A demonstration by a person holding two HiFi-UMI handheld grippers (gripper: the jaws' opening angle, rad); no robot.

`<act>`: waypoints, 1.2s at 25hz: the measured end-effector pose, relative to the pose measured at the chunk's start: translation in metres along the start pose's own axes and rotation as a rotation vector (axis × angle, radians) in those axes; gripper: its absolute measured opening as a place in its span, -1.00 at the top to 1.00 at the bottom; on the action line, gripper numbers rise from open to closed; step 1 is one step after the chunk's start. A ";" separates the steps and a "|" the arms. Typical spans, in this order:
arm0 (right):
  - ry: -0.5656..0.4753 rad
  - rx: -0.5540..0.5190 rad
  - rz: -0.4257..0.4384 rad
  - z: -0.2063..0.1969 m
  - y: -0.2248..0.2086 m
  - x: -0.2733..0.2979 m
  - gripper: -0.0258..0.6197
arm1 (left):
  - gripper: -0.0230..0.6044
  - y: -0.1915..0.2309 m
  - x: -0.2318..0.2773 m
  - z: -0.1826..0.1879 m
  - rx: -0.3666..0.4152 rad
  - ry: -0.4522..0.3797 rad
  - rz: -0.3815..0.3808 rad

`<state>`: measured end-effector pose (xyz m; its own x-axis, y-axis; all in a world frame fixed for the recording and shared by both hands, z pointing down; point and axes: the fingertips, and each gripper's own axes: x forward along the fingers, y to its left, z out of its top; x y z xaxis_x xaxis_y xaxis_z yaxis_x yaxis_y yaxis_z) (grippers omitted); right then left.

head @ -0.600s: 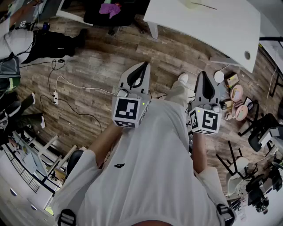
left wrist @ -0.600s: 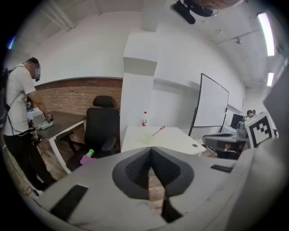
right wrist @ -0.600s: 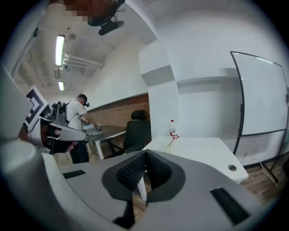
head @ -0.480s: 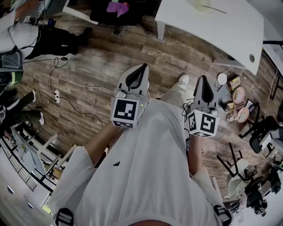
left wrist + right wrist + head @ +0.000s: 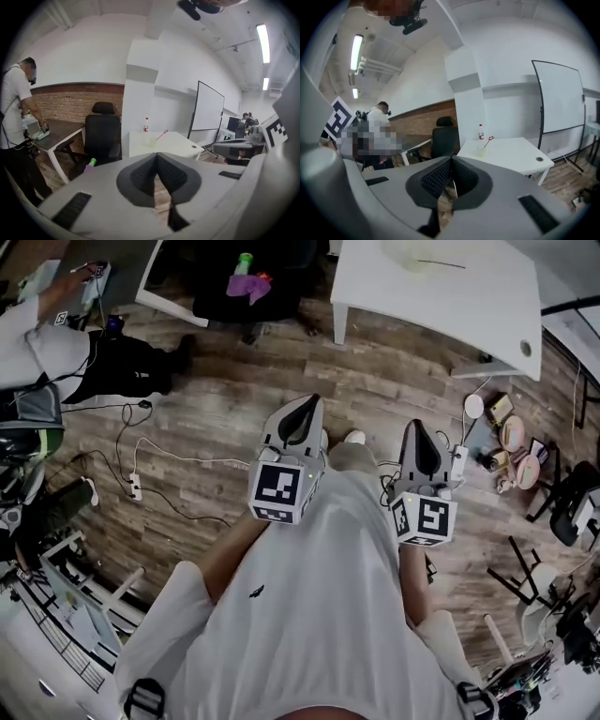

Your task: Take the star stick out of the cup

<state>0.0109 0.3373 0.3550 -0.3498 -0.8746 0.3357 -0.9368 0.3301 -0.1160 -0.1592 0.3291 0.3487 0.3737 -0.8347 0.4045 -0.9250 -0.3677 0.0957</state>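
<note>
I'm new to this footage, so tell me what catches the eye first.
The left gripper and right gripper, both shut and empty, are held side by side over the wood floor. Ahead, apart from both, a white table carries the cup with the star stick leaning in it.

No legible txt; marker squares only, L hand-held gripper (image 5: pixel 307 405) & R hand-held gripper (image 5: pixel 415 428).
</note>
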 end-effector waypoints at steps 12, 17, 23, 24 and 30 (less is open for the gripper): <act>-0.076 0.068 0.025 0.017 -0.056 -0.008 0.91 | 0.95 -0.052 0.054 0.031 0.060 -0.012 -0.051; -0.080 0.053 0.018 0.023 -0.066 -0.003 0.91 | 0.94 -0.062 0.064 0.029 0.056 0.011 -0.050; -0.098 0.050 0.002 0.036 -0.089 0.037 0.91 | 0.95 -0.051 0.110 0.040 0.051 0.023 -0.074; -0.098 0.059 -0.006 0.037 -0.093 0.046 0.91 | 0.95 -0.047 0.120 0.045 0.052 0.021 -0.083; -0.073 0.083 -0.039 0.059 -0.105 0.110 0.91 | 0.94 -0.011 0.184 0.085 0.073 0.014 -0.129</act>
<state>0.0709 0.1858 0.3490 -0.3099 -0.9107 0.2732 -0.9462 0.2672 -0.1824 -0.0746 0.1443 0.3452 0.4874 -0.7731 0.4059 -0.8619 -0.5006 0.0813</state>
